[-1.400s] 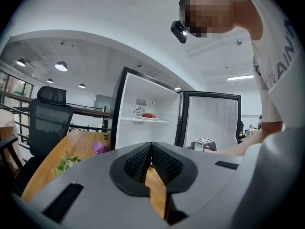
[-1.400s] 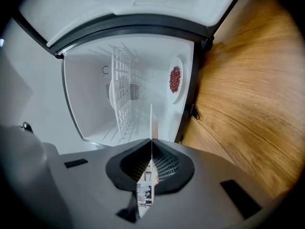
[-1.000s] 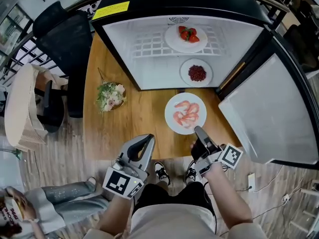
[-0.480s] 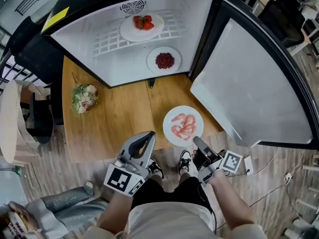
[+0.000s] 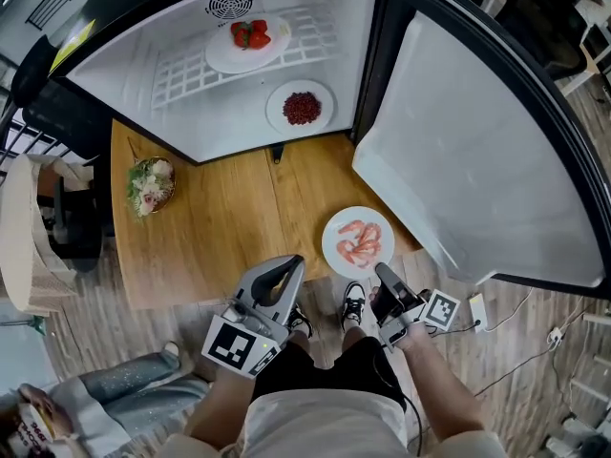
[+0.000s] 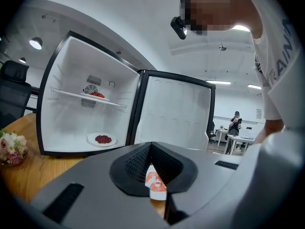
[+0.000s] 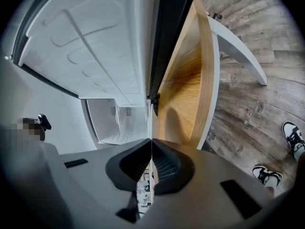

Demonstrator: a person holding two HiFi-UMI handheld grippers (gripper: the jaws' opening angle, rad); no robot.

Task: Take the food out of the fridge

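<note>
On the wooden table (image 5: pixel 229 227) stands an open fridge (image 5: pixel 143 74). Inside it, a plate of strawberries (image 5: pixel 246 44) rests on the wire shelf and a plate of dark red berries (image 5: pixel 301 108) on the floor. A white plate of shrimp (image 5: pixel 358 242) lies at the table's front edge. My right gripper (image 5: pixel 382 273) is shut on its near rim, which shows as a thin white edge (image 7: pixel 151 123) between the jaws. My left gripper (image 5: pixel 289 265) hovers shut and holds nothing, left of the shrimp plate (image 6: pixel 156 184). The left gripper view shows the berries plate (image 6: pixel 102 139) too.
The fridge door (image 5: pixel 458 160) swings open to the right, over the table's right end. A bowl of flowers (image 5: pixel 150 184) sits at the table's left. A chair (image 5: pixel 67 218) and a seated person's legs (image 5: pixel 124 389) are at the left, above wooden floor.
The shrimp plate has come from near the fridge mouth to the table's front edge, together with my right gripper. The head view has swung left. The left gripper stays shut.
</note>
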